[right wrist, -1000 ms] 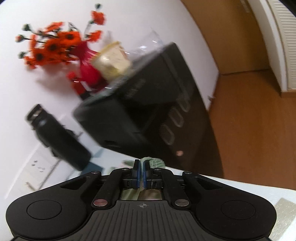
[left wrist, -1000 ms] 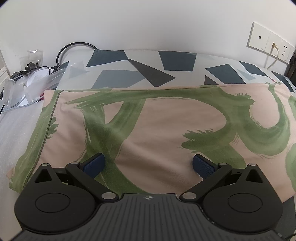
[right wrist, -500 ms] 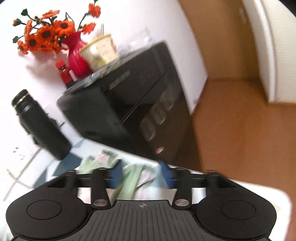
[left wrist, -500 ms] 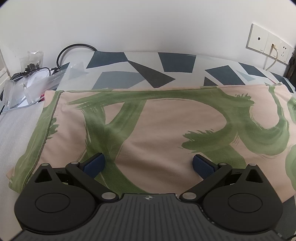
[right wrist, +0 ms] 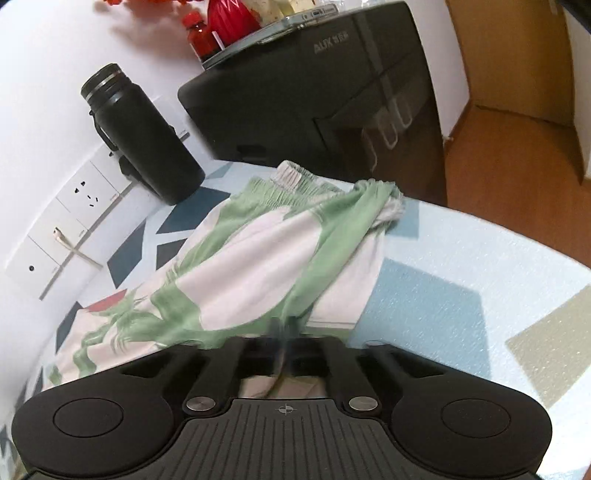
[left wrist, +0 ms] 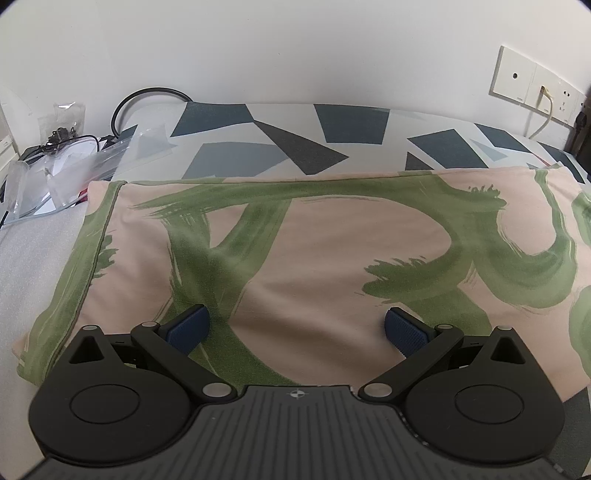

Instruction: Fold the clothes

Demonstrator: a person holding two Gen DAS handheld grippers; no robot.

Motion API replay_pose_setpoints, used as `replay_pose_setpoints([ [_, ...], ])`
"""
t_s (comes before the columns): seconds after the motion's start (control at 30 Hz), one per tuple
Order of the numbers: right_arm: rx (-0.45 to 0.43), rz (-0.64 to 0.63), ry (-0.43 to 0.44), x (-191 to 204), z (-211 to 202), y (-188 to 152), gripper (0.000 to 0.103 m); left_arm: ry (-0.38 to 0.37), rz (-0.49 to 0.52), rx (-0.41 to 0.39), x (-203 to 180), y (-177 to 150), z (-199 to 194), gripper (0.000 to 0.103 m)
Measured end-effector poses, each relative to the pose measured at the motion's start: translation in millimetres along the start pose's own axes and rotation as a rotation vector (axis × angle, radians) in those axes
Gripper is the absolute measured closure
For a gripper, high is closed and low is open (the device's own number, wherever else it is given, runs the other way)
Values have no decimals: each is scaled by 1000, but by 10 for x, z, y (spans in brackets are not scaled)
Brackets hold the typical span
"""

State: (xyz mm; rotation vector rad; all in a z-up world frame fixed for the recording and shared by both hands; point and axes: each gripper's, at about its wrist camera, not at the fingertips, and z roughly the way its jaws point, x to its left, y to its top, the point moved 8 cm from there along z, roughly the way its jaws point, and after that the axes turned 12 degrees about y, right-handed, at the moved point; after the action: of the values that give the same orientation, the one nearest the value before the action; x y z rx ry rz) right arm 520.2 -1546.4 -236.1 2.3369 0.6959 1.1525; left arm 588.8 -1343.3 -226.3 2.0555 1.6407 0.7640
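A pink garment with broad green strokes (left wrist: 332,258) lies flat on the patterned tablecloth (left wrist: 332,136). My left gripper (left wrist: 295,328) hovers low over its near part, jaws wide open, with nothing between the blue pads (left wrist: 188,325). In the right wrist view the same garment (right wrist: 258,266) stretches away, and its elastic waistband (right wrist: 295,173) is bunched at the far end. My right gripper (right wrist: 282,332) is shut at the garment's near edge. Its fingers are blurred, and a strip of cloth seems pinched between them.
A black bottle (right wrist: 144,136) and a black cabinet (right wrist: 314,92) stand just beyond the waistband, with a red vase (right wrist: 229,14) on top. Wall sockets (left wrist: 535,88) sit at the back right. Clear plastic bags (left wrist: 55,173) and a black cable (left wrist: 147,96) lie at the left.
The right gripper swung down from facing the cabinet to the garment. Its jaws opened halfway through and have closed again. The left gripper and the cloth under it have not moved.
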Motion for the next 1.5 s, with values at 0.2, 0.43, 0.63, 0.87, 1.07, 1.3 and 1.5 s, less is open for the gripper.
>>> replay_pose_setpoints([
  [0.2, -49, 9, 2, -6, -279, 95, 103, -28, 36, 18, 16, 7, 9, 0],
  [0.43, 60, 24, -160, -172, -266, -5, 96, -26, 30, 9, 17, 1, 2, 0],
  [0.63, 9, -278, -85, 496, -69, 305, 72, -21, 23, 13, 18, 5, 2, 0],
  [0.87, 144, -590, 21, 1279, 916, 279, 56, 9, -11, 18, 17, 14, 15, 0],
  [1.07, 250, -637, 11, 1361, 1354, 124, 56, 45, -58, 19, 52, 64, 63, 0],
  [1.3, 243, -645, 47, 1336, 1371, 132, 71, 69, -87, 16, 53, 100, 96, 0],
  [1.5, 186, -619, -7, 1200, 1478, 354, 96, 68, -89, 14, 58, 97, 99, 0],
])
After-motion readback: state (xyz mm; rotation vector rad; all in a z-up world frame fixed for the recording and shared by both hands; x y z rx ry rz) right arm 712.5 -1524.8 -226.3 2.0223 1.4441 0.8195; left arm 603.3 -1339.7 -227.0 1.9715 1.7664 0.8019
